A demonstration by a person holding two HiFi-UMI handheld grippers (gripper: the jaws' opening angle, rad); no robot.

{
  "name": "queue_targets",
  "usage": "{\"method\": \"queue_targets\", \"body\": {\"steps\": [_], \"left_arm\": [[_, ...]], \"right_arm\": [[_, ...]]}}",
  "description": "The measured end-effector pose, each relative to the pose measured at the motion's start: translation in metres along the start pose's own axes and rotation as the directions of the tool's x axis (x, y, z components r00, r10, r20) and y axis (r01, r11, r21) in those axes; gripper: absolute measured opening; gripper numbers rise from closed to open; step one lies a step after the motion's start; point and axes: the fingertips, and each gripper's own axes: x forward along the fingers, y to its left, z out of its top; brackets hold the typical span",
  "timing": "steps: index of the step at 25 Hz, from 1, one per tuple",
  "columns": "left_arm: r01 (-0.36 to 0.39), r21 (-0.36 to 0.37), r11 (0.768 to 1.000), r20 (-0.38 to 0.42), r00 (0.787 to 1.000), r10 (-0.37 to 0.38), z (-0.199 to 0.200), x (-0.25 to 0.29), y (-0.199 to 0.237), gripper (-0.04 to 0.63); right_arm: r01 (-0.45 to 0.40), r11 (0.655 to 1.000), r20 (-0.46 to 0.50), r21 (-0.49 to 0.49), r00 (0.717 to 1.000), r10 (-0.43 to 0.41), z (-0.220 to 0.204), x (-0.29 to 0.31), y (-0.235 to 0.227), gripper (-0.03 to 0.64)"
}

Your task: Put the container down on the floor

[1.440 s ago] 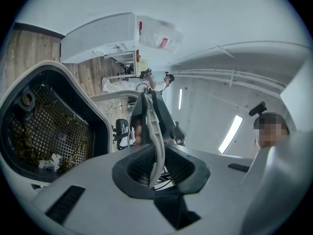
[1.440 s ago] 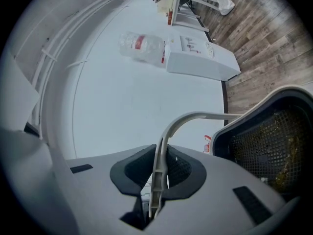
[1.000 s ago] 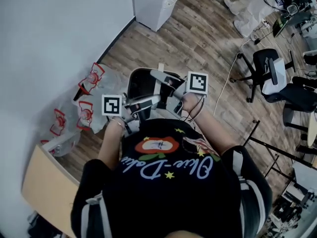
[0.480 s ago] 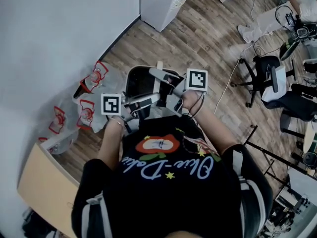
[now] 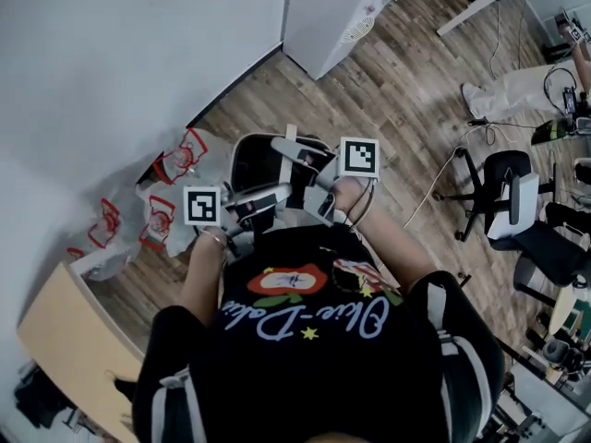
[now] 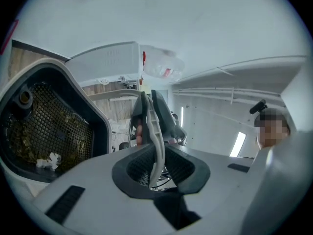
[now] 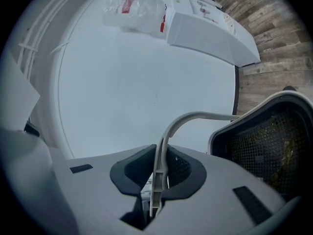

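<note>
The container (image 5: 261,161) is a white bin with a black mesh-lined inside, held above the wood floor in front of the person. Each gripper grips a thin white handle of the bin. In the head view my left gripper (image 5: 266,197) comes in from the left under its marker cube, and my right gripper (image 5: 310,179) from the right. In the left gripper view the left gripper (image 6: 157,164) is shut on a white handle (image 6: 152,126), with the bin's mesh (image 6: 46,126) at the left. In the right gripper view the right gripper (image 7: 157,174) is shut on a curved white handle (image 7: 195,117), with the bin (image 7: 264,138) at the right.
Clear plastic bags with red print (image 5: 164,190) lie on the floor along the white wall (image 5: 111,53). A white appliance (image 5: 337,12) stands by the wall. An office chair (image 5: 512,201) and cables are at the right. A wooden table corner (image 5: 69,344) is at the lower left.
Both grippers and the bin have drifted together across the floor, with the bags and the white appliance shifting in the head view. Both grips look unchanged.
</note>
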Motion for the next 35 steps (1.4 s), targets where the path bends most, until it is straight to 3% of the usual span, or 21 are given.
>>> {"method": "queue_targets", "body": {"steps": [7,13,16,20,24,28,31,35], "left_arm": [[-0.053,0.007,0.999,0.140,0.989,0.051,0.064,0.024,0.016,0.049],[-0.071,-0.032,0.997,0.204,0.976,0.076,0.149,0.068,0.038,0.049],[-0.084,-0.028,0.996,0.239,0.967,0.089,0.153,0.071,0.059,0.049],[-0.051,0.000,0.999,0.282,0.958,0.048,0.153,0.071,0.054,0.048],[-0.081,0.009,0.997,0.335,0.939,0.073,0.155,0.074,0.064,0.048],[-0.098,0.003,0.995,0.420,0.903,0.087,0.187,0.085,0.084,0.048],[-0.123,-0.010,0.992,0.428,0.896,0.115,0.221,0.083,0.104,0.048],[-0.112,-0.038,0.993,0.438,0.891,0.117,0.238,0.069,0.125,0.048]], "right_arm": [[-0.011,1.000,-0.161,-0.028,0.987,0.007,0.056,0.035,-0.002,0.040],[0.021,1.000,-0.245,-0.021,0.969,-0.025,0.145,0.063,-0.016,0.040],[0.052,0.997,-0.296,-0.048,0.953,-0.064,0.149,0.065,-0.035,0.040],[0.012,0.998,-0.363,-0.055,0.931,-0.031,0.142,0.070,-0.024,0.040],[0.018,0.996,-0.415,-0.084,0.908,-0.052,0.144,0.071,-0.030,0.040],[0.048,0.995,-0.474,-0.085,0.876,-0.083,0.172,0.086,-0.050,0.040],[0.049,0.995,-0.495,-0.090,0.865,-0.088,0.196,0.113,-0.063,0.040],[0.053,0.993,-0.504,-0.107,0.858,-0.100,0.201,0.139,-0.082,0.040]]}}
